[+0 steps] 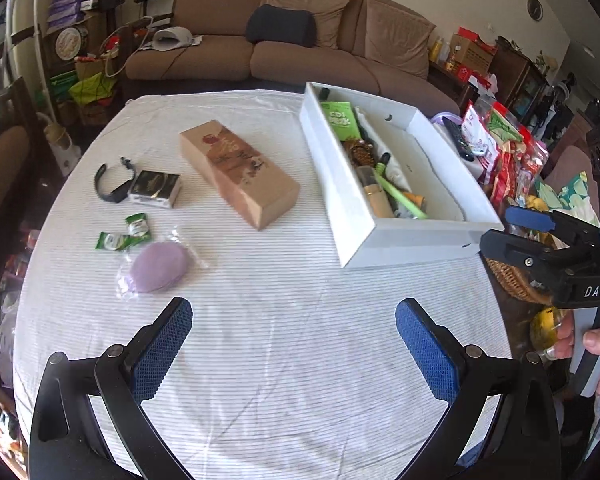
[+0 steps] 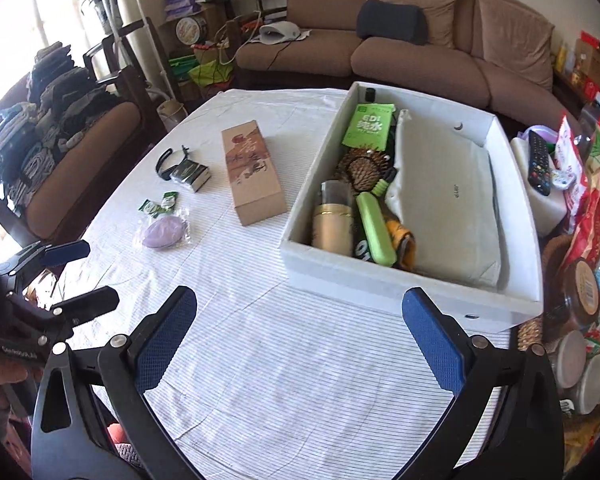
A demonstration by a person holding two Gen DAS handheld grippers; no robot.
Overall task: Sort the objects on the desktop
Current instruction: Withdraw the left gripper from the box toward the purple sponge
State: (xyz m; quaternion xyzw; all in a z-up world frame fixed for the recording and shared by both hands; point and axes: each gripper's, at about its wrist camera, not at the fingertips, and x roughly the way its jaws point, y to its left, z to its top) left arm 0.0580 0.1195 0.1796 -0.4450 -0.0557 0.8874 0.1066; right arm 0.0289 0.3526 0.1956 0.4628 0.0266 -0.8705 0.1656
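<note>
Going left to right on the striped tablecloth (image 1: pixel 284 360): a black wristband (image 1: pixel 110 184) touching a small dark packet (image 1: pixel 155 189), green sachets (image 1: pixel 124 234), and a purple soap (image 1: pixel 160 266) in crinkly plastic, probably light but slippery, so best pinched across the middle. The cardboard box (image 1: pixel 240 174) looks stiff, grabbable across its narrow sides. The white tray (image 2: pixel 520 216) is already half full. The left gripper (image 1: pixel 294 344) and right gripper (image 2: pixel 300 336) both hang released, holding nothing.

"EDI" on green packet (image 2: pixel 369 125), "DAS" on right claw (image 1: pixel 518 240)
</note>
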